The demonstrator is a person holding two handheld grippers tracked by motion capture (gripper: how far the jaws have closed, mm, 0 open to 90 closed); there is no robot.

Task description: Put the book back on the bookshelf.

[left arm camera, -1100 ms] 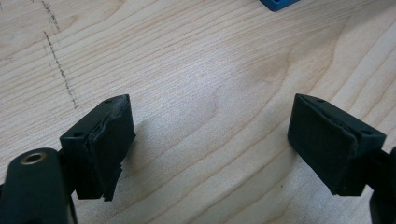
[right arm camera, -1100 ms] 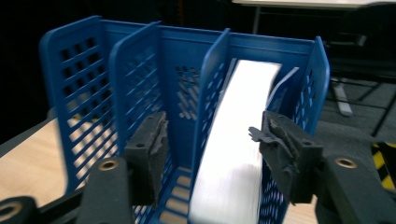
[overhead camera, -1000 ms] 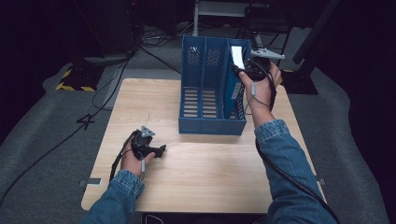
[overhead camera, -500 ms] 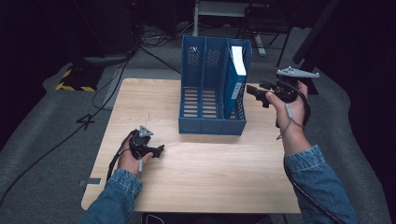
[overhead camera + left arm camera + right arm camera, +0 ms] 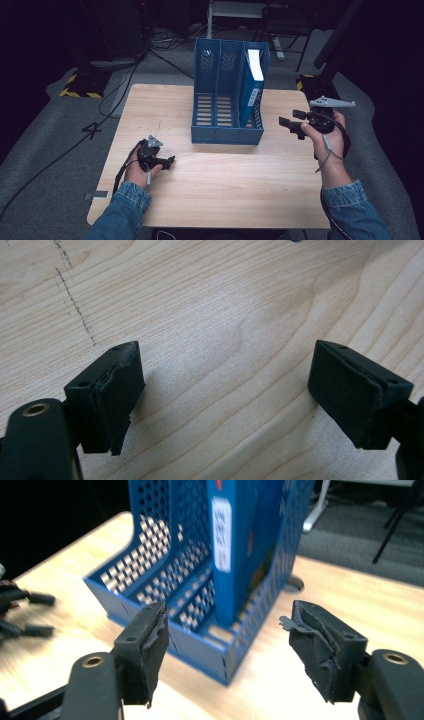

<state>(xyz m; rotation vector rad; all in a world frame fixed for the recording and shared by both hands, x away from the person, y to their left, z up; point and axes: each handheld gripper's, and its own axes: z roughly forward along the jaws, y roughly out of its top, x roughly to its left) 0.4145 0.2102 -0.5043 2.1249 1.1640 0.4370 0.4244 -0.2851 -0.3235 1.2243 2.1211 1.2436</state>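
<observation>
Three slots in the blue file rack (image 5: 227, 100) on the wooden table (image 5: 220, 190), and from the high view the blue book (image 5: 251, 85) stands upright in the rightmost one. The right gripper (image 5: 292, 126) hangs just off the rack's right side, holding nothing; the left gripper (image 5: 167, 162) rests low over the table, well apart from the rack.

Left gripper view: jaws spread wide over bare wood.

Right gripper view: jaws have just been opening, nothing between them, book (image 5: 235, 545) and rack (image 5: 165, 575) ahead.
</observation>
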